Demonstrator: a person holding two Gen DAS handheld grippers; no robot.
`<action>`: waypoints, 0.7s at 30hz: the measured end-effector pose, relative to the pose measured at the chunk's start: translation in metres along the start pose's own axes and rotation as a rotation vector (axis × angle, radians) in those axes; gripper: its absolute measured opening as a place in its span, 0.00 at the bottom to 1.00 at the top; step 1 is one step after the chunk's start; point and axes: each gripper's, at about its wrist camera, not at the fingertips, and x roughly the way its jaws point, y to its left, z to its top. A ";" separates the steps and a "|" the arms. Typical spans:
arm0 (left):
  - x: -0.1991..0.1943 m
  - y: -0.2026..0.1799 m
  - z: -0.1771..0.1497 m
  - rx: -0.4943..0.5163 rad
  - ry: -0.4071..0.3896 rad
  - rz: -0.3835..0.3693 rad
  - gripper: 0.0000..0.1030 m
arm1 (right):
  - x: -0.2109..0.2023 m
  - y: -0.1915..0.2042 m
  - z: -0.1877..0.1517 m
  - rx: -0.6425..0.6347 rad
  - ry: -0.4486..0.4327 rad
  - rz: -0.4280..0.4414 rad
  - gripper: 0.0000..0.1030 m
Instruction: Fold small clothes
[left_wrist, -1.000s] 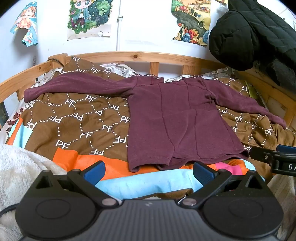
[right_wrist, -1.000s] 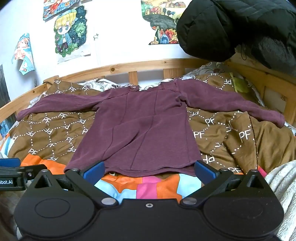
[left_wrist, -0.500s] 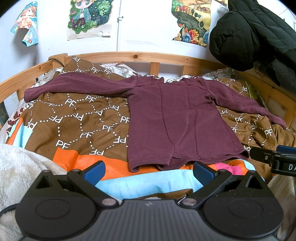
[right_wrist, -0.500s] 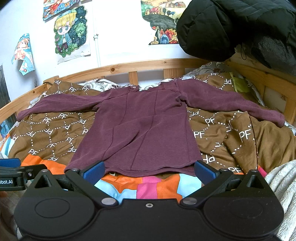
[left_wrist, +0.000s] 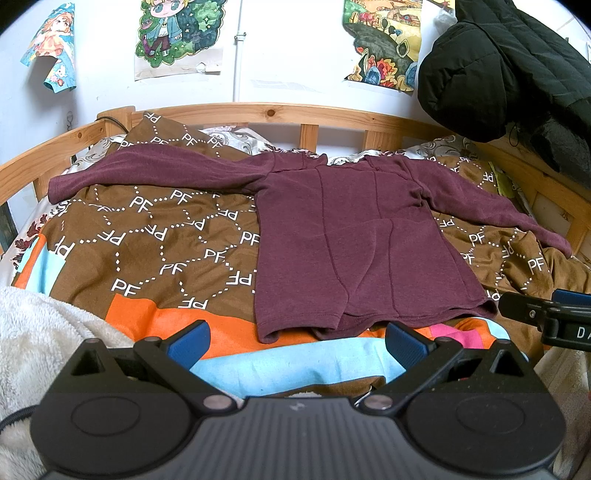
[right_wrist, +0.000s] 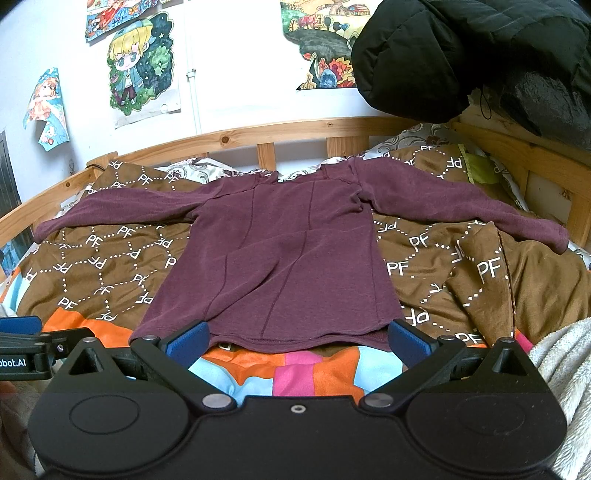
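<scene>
Nothing moved since earlier frame: both tools parked short of bed's near edge. Left gripper (left_wrist: 295, 341) jaws wide, empty; right gripper (right_wrist: 297, 341) jaws wide, empty. Maroon long-sleeved knit top (left_wrist: 354, 240) spread flat across middle of brown PF-print quilt (left_wrist: 155, 229), sleeves out toward both side rails, hem just beyond fingertips. Risks, as judged: soft rumpled quilt pinched along with hem, dragging top askew; near-left hem corner already curled, likely uneven fold; long sleeves snagging wooden bed rail (right_wrist: 295, 129).
</scene>
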 end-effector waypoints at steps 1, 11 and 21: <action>0.000 0.000 0.000 0.000 0.000 0.000 0.99 | 0.000 -0.001 0.000 0.000 -0.001 0.000 1.00; 0.000 0.000 0.000 0.000 0.000 0.000 0.99 | 0.000 0.000 0.002 0.002 -0.002 0.003 1.00; 0.000 0.000 0.000 -0.001 0.000 0.000 0.99 | -0.001 0.000 0.002 0.003 -0.003 0.004 1.00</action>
